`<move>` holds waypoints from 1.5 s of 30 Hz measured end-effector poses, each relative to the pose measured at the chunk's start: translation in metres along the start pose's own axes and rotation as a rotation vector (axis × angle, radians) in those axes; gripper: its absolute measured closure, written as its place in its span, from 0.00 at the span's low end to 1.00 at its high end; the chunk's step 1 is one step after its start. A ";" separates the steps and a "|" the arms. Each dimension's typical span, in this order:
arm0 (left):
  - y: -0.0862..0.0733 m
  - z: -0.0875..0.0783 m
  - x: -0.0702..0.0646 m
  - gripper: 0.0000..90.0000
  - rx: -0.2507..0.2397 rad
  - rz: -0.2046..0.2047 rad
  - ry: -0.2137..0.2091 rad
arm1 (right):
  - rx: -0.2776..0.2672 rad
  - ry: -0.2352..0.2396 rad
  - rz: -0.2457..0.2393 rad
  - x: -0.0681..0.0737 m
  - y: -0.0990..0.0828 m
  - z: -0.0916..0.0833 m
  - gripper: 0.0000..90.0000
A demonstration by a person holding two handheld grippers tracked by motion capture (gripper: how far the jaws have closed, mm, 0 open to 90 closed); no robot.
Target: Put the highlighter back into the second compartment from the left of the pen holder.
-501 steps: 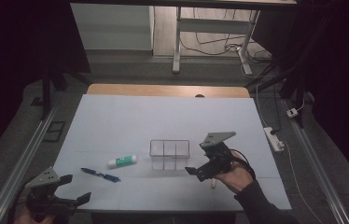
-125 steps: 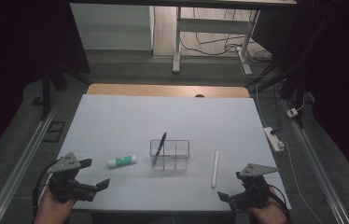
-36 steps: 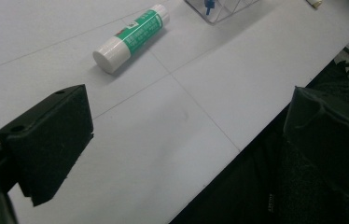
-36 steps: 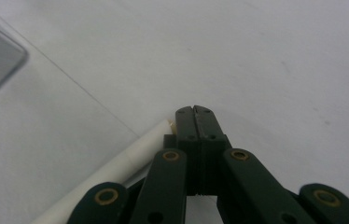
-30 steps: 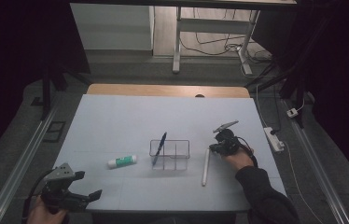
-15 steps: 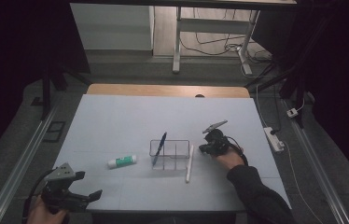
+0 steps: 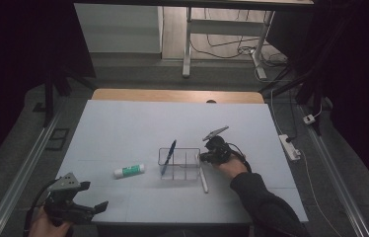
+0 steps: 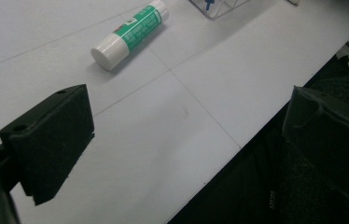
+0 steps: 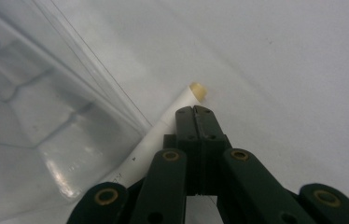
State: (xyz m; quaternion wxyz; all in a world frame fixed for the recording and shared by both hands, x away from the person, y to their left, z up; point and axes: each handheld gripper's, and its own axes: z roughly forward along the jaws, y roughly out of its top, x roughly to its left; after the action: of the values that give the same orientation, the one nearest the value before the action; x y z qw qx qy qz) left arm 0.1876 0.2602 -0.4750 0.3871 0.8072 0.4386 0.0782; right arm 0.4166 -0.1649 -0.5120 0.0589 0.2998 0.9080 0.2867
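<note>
Beside the clear organizer [image 7: 179, 163], at its 3 o'clock wall, I see my right tool [image 9: 194, 116] with jaws closed flat together, its tip resting on the white pen [image 9: 163, 133], which lies on the counter [image 7: 123, 128] against that wall. My left tool [image 7: 81, 205] gapes wide at 7 o'clock, holding nothing. Print on the green-labelled glue stick [image 8: 130, 29] is too small to read.

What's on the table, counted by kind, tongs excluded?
Pens: 2, blue pen in the clear organizer, white pen lying beside it
Glue sticks: 1, green-labelled glue stick
Organizers: 1, clear organizer
Total: 4
</note>
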 end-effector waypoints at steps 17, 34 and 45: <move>0.000 0.000 0.000 0.02 -0.007 -0.005 0.001 | -0.019 -0.036 0.033 0.028 -0.035 -0.054 0.47; 0.000 0.000 0.000 0.02 -0.006 -0.003 0.000 | 0.075 0.128 -0.139 0.086 -0.044 -0.042 1.00; 0.000 0.000 0.000 0.02 -0.005 -0.001 -0.001 | 0.122 0.105 -0.126 0.076 -0.050 -0.042 1.00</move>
State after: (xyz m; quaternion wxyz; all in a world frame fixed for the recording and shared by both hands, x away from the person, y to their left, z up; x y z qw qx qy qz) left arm 0.1880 0.2603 -0.4747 0.3895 0.8060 0.4387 0.0790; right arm 0.3179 -0.1738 -0.5003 0.0107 0.2295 0.9427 0.2421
